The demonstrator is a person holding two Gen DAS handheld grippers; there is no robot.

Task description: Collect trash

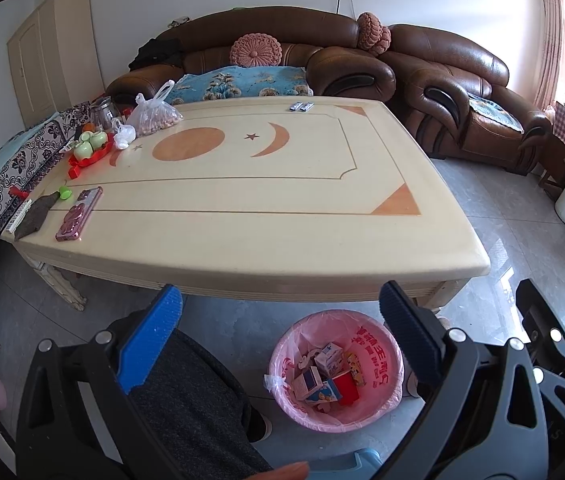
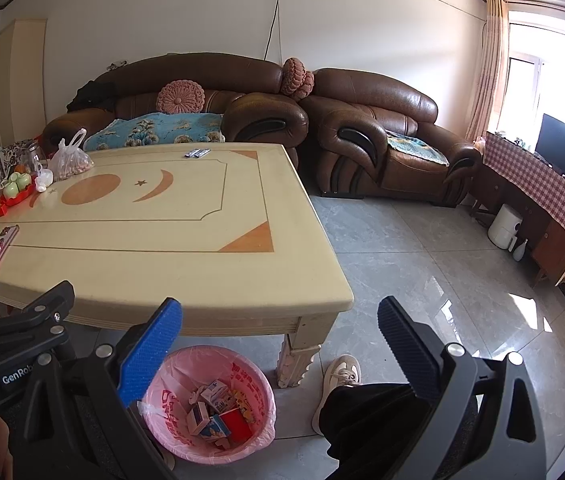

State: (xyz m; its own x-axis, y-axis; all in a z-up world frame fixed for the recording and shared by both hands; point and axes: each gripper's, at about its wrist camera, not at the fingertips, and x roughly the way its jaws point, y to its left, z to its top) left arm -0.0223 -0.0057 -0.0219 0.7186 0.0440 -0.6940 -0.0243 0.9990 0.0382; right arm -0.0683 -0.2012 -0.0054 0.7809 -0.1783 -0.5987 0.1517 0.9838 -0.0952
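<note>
A pink-lined trash bin (image 1: 378,364) stands on the floor by the table's near edge; it also shows in the right wrist view (image 2: 170,376). Several small cartons and wrappers (image 1: 328,376) lie inside it, also seen from the right (image 2: 218,408). Two small silver wrappers (image 1: 301,106) lie at the far edge of the cream table (image 1: 242,232), also seen from the right (image 2: 197,153). My left gripper (image 1: 280,312) is open and empty above the bin. My right gripper (image 2: 280,326) is open and empty, right of the bin. The left gripper's body (image 2: 18,344) shows at the lower left of the right view.
On the table's left side are a plastic bag of nuts (image 1: 154,114), a red tray with green cups (image 1: 90,148), a glass jar (image 1: 104,112), a pink phone (image 1: 79,214) and a dark cloth (image 1: 34,216). Brown sofas (image 1: 462,92) stand behind. My leg and shoe (image 2: 340,380) are near the table leg (image 2: 294,356).
</note>
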